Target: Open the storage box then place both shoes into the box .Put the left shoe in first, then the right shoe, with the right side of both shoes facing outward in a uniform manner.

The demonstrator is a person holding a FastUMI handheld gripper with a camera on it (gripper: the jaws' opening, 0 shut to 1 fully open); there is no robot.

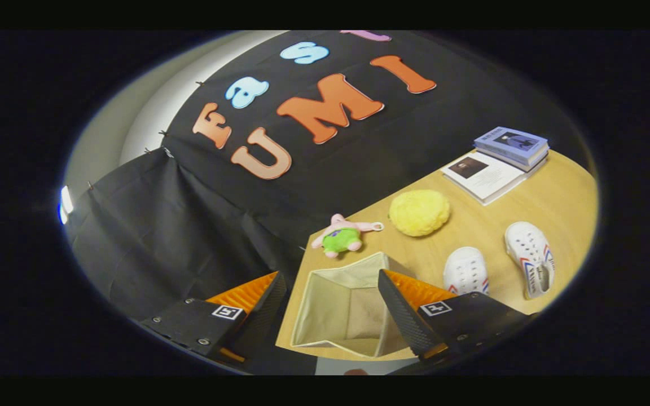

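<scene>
We see a recording booth: black cloth (150, 225) walls a wooden table (556, 203) staged with books (497, 163), a plush toy (339, 235), a yellow sponge (418, 212).

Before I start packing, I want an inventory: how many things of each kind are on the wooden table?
White canvas shoes: 2, one, one
Open beige fabric storage box: 1, between the open tongs
Plush toys: 2, pink-and-green, fluffy yellow round
Books: 2, blue-covered stacked on white
Total: 7
</scene>
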